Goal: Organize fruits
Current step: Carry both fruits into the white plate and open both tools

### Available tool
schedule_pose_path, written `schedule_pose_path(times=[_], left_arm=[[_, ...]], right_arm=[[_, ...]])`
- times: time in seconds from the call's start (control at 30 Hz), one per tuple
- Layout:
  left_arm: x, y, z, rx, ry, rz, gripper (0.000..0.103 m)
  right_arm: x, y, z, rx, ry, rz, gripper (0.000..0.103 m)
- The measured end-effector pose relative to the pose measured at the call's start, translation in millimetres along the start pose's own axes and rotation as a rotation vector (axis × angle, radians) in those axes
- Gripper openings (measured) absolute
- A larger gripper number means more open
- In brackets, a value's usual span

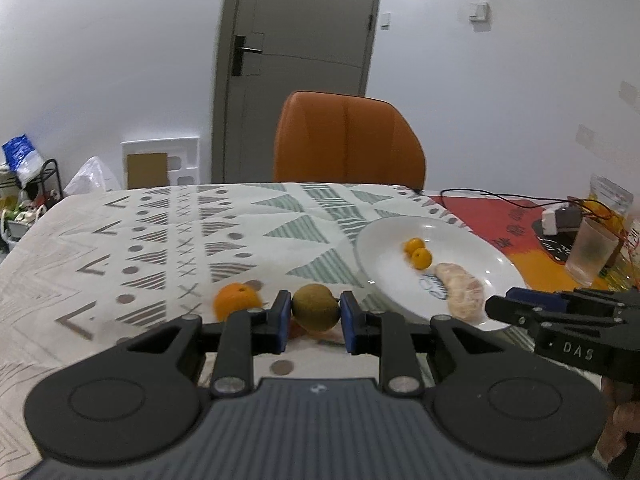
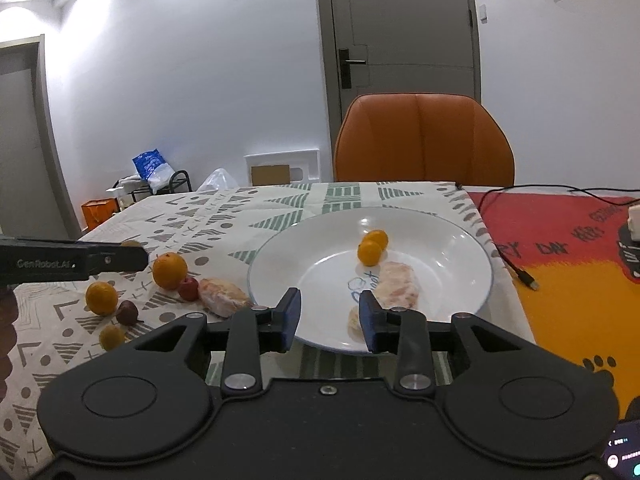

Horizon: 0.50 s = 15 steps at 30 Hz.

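In the left wrist view my left gripper (image 1: 315, 316) is shut on a brown-green kiwi (image 1: 315, 310), held above the patterned cloth. An orange (image 1: 236, 300) lies just left of it. The white plate (image 1: 384, 240) to the right holds two small oranges (image 1: 418, 254) and a peeled citrus piece (image 1: 460, 292). My right gripper (image 2: 330, 316) stands open over the plate's (image 2: 280, 256) near rim. A small peeled piece (image 2: 353, 322) lies on the plate just inside its right finger, with the pads apart from it. Another peeled piece (image 2: 398, 284) and the small oranges (image 2: 372, 248) lie further in.
Left of the plate, loose fruit lies on the cloth: two oranges (image 2: 169, 271), a small red fruit (image 2: 188, 289), a dark one (image 2: 128, 313), a yellow one (image 2: 112, 336) and a peeled chunk (image 2: 222, 296). An orange chair (image 2: 424, 140) stands behind the table. A cable (image 2: 520, 276), a cup (image 1: 592, 256) and clutter sit right.
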<state>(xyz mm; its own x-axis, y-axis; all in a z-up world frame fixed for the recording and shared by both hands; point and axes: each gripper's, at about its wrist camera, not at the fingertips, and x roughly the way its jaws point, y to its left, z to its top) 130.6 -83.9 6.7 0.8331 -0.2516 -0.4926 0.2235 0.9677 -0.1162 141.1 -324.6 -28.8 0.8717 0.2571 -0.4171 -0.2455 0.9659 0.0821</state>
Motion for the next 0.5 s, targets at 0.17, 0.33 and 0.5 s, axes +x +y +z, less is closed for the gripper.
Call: schedule_pose_path(times=[0.17, 0.33, 0.5], left_arm=[[12.5, -12.4, 3.9, 0.016, 0.007, -0.013, 0.025], [25.2, -25.2, 6.9, 0.034, 0.014, -0.026, 0.025], [35.9, -39.9, 11.5, 0.059, 0.017, -0.045, 0.025]], right_arm=[[-5.5, -7.7, -2.3, 0.009, 0.003, -0.001, 0.034], [-10.7, -19.3, -7.3, 0.040, 0.001, -0.004, 0.034], [-13.1, -31.2, -14.2, 0.076, 0.000, -0.012, 0.034]])
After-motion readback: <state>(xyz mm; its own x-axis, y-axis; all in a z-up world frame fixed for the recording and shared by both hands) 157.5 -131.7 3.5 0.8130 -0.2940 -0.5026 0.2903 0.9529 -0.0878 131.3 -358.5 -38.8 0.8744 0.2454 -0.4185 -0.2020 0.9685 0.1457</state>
